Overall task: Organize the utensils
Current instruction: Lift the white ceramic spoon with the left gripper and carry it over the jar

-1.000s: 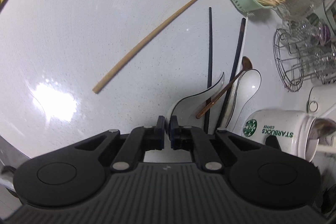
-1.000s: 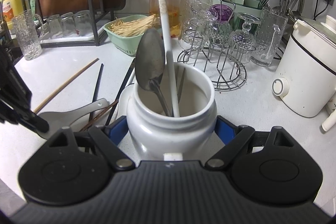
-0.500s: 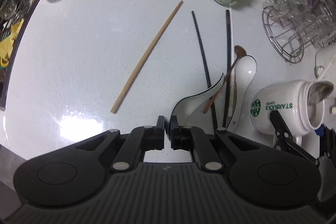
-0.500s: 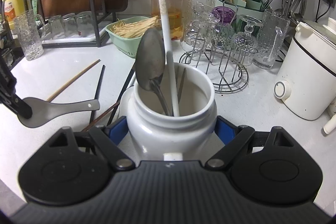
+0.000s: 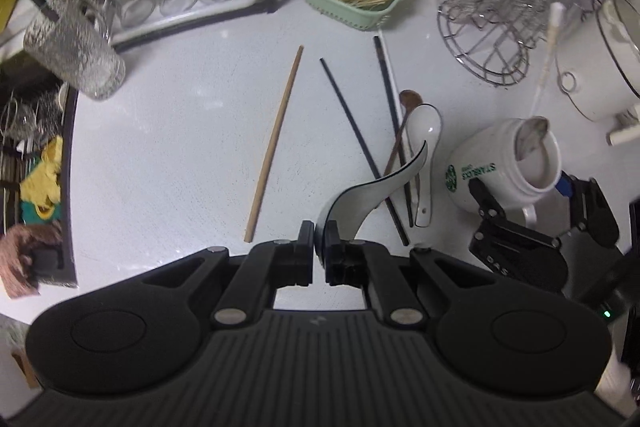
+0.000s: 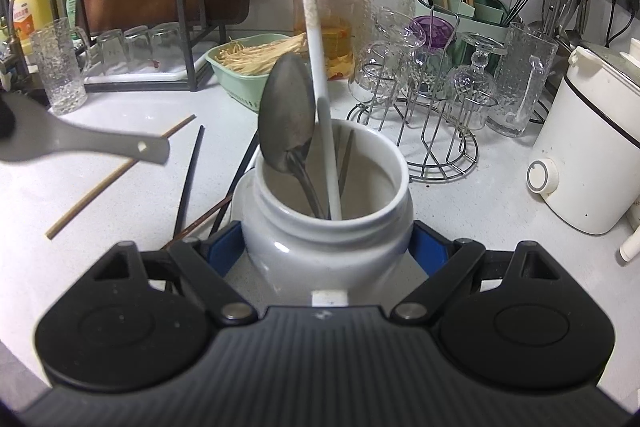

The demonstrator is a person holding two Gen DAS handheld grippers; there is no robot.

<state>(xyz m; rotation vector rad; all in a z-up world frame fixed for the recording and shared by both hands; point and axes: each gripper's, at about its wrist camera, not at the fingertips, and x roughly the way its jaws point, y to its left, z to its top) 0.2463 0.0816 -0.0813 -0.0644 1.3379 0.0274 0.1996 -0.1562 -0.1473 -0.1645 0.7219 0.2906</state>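
Spoon (image 5: 384, 183) pinched by its bowl in left jaws; right jaws clamp the mug (image 6: 326, 223). Aim handle-first into mug mouth, clear of the upright chopstick (image 6: 316, 67)

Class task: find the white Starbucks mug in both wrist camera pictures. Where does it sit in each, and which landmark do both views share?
Left wrist: the white Starbucks mug is at right, between the right gripper fingers.
Right wrist: it fills the lower centre, utensils standing in it.
Shared landmark: the green basket of thin sticks.
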